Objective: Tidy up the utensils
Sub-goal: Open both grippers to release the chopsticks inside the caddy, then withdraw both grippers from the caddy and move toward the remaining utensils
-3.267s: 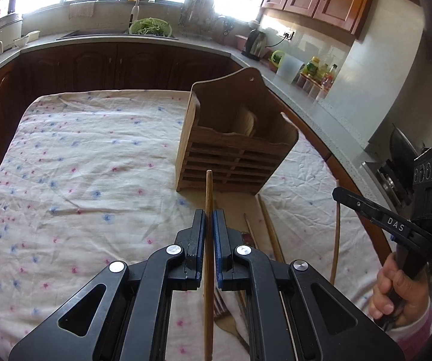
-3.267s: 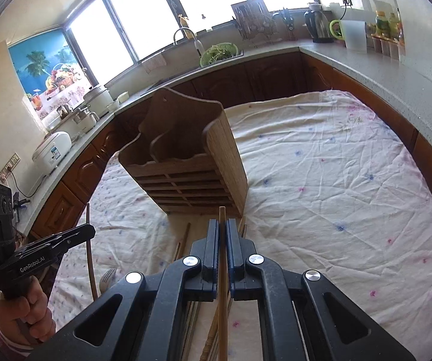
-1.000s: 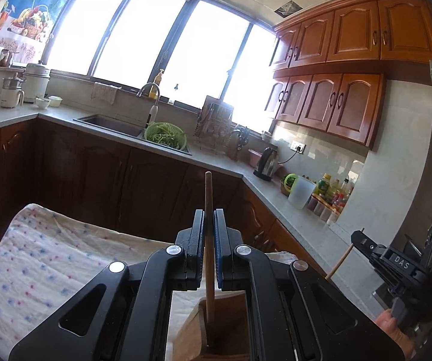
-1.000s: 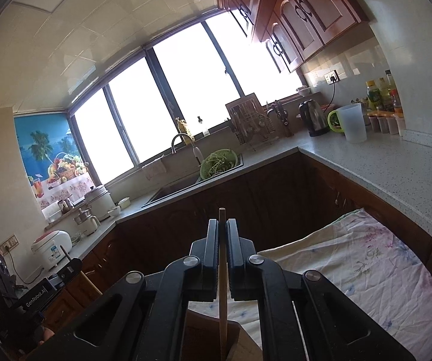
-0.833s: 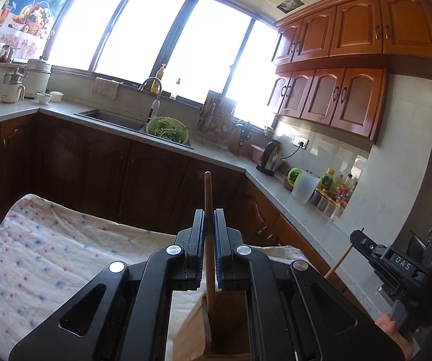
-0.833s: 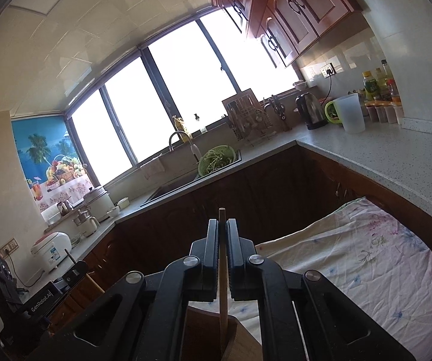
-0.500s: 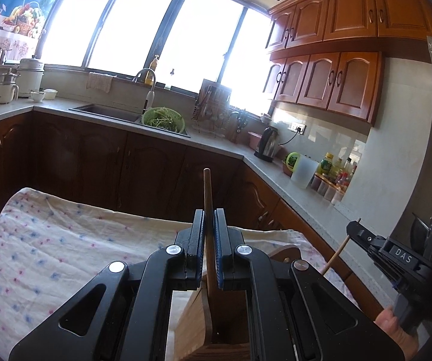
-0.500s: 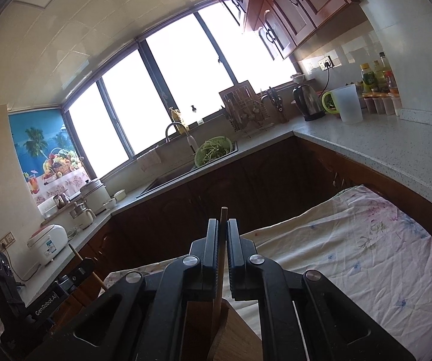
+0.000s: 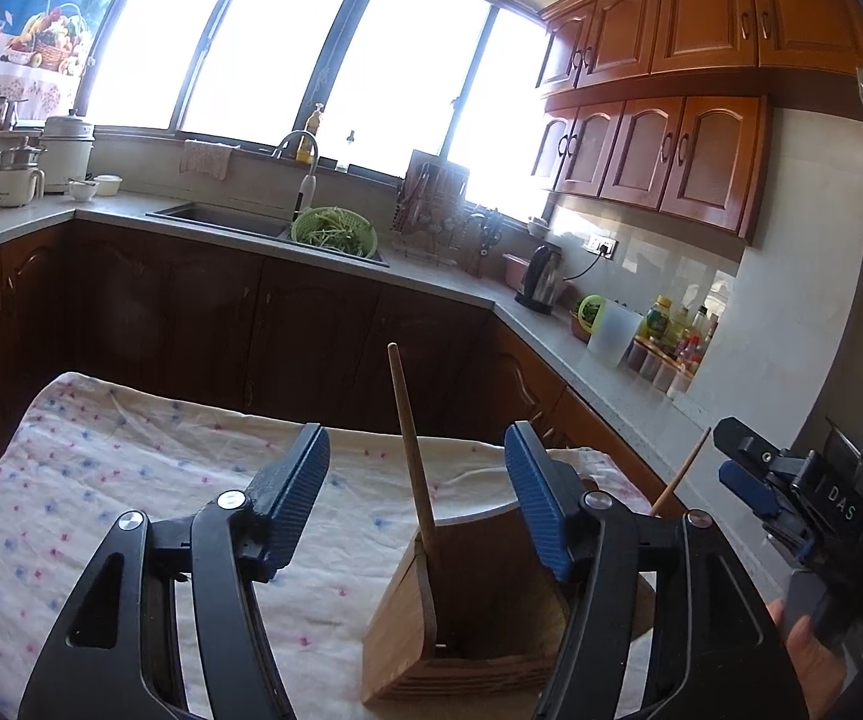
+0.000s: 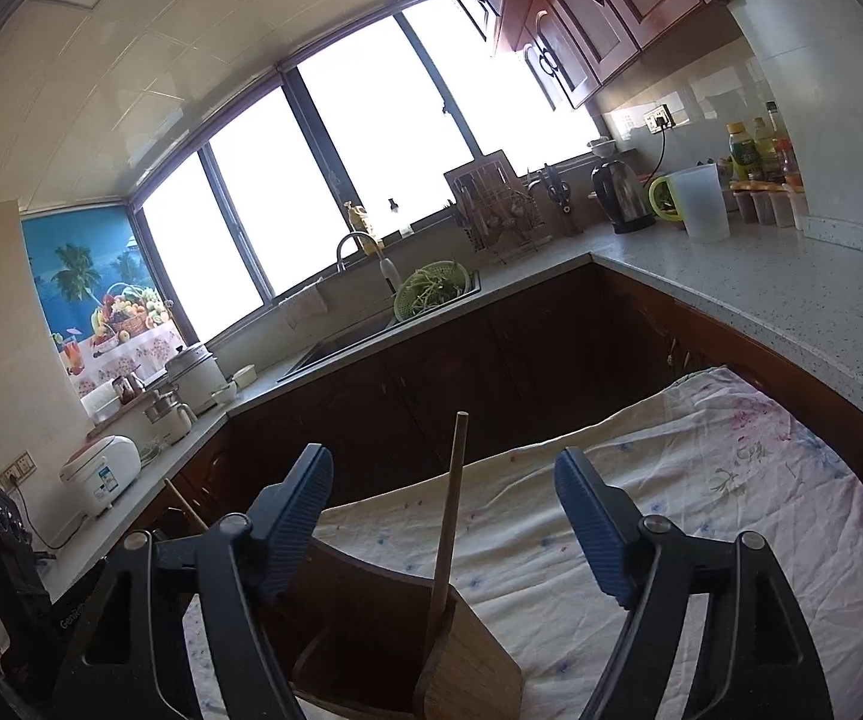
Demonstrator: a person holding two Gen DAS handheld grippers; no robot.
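**Observer:** Where are you with the utensils?

**Me:** Two sticks are in. My left tongs [image 9: 416, 495] have just been opening and stand spread, with one chopstick [image 9: 410, 456] upright between the pads but free of them, its lower end down in the wooden holder [image 9: 398, 630]. The right tongs [image 10: 443, 525] have just sprung wide too; the second chopstick [image 10: 449, 510] leans inside the same holder, touching neither pad.

**Observer:** So, finished?

**Me:** I would judge not, though I can't prove it: both views look out over the holder, and the table's near side, below the cameras, is hidden. Whether any utensils wait there, I cannot tell from here.

**Observer:** Anything in the way?

**Me:** The sticks themselves. Each stands between a pair of open pads, so pulling back crookedly could knock one over or tip the holder (it sits on a creased floral cloth [image 9: 101, 480], not the steadiest footing). The two tongs are also near each other. I see the right one at the edge of the left view. Kettle [image 9: 542, 279], green colander [image 9: 335, 231] and bottles sit well apart on the worktop, no trouble.
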